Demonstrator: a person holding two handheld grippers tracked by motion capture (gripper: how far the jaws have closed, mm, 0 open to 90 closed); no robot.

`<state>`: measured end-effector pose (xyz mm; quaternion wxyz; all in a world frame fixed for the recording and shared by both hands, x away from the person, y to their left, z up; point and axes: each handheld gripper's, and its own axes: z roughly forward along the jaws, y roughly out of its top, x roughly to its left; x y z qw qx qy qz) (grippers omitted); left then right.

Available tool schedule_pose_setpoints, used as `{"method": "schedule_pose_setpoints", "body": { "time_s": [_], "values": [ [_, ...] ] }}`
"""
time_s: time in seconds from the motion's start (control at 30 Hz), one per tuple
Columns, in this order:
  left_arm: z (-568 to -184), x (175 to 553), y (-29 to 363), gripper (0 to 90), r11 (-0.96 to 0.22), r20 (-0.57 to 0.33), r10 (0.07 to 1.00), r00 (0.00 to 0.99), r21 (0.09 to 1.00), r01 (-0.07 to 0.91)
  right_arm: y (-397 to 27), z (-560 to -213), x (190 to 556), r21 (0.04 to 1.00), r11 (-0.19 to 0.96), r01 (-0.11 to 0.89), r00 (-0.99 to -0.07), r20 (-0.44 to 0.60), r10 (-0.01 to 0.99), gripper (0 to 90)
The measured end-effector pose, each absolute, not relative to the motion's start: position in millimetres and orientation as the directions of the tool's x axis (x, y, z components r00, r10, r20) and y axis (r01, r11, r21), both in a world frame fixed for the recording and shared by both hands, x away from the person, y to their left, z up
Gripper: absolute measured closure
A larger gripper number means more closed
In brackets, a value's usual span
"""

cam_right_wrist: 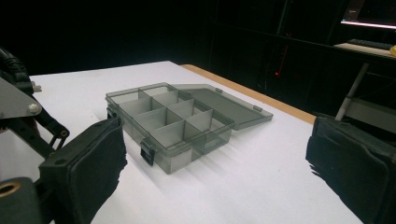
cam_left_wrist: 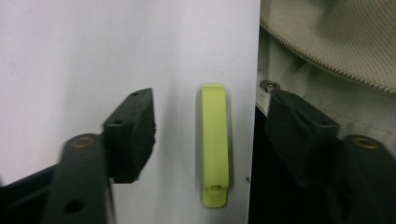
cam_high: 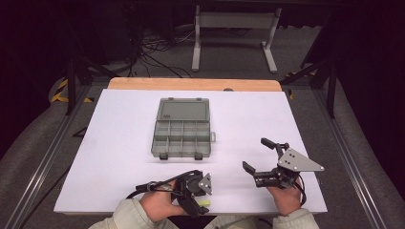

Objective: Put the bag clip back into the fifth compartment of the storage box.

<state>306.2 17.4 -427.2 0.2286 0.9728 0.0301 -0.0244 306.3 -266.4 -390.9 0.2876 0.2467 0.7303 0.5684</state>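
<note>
A yellow-green plastic clip (cam_left_wrist: 215,144) lies flat on the white table, right at its front edge. My left gripper (cam_left_wrist: 210,100) points down over it, open, one jaw on each side and neither pad touching it. In the high view the clip (cam_high: 204,203) peeks out beside the left gripper (cam_high: 195,204) at the near edge. A grey see-through compartment box (cam_high: 182,128) sits mid-table with its lid laid open at the back and its cells looking empty. My right gripper (cam_high: 255,153) hovers to the box's right, open and holding nothing. Its view faces the box (cam_right_wrist: 177,121) between wide jaws (cam_right_wrist: 217,126).
The white table top (cam_high: 119,143) has a wooden strip (cam_high: 191,84) along its far edge. A person's pale jacket (cam_left_wrist: 327,46) hangs just past the front edge beside the clip. A metal stand (cam_high: 234,28) and cables lie on the floor beyond.
</note>
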Motion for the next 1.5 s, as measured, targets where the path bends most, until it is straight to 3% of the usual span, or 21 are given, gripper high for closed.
{"method": "schedule_pose_setpoints", "body": {
  "time_s": [0.3,0.37,0.63,1.0,1.5],
  "values": [
    [-427.2,303.5,17.7,72.7,-0.907,-0.035,0.019,0.999,0.419,0.032,-266.3,-391.1,306.6,0.972,0.232,0.034,-0.716,-0.138,0.684,4.5],
    [-427.3,304.0,17.8,77.1,-0.909,-0.033,0.016,0.999,0.416,0.029,-266.5,-391.2,306.8,0.972,0.233,0.035,-0.717,-0.138,0.683,4.5],
    [-425.8,306.9,19.3,77.9,-0.907,-0.031,0.015,0.999,0.419,0.027,-266.1,-391.7,307.2,0.972,0.232,0.038,-0.719,-0.134,0.682,4.7],
    [-403.8,309.5,32.1,78.0,-0.858,-0.057,0.034,0.998,0.51,0.058,-266.1,-391.7,307.2,0.972,0.234,0.038,-0.718,-0.136,0.682,4.7],
    [-380.0,313.3,48.9,78.0,-0.819,-0.054,0.056,0.997,0.569,0.076,-266.1,-391.8,307.2,0.971,0.235,0.039,-0.717,-0.137,0.683,4.7]
  ]
}}
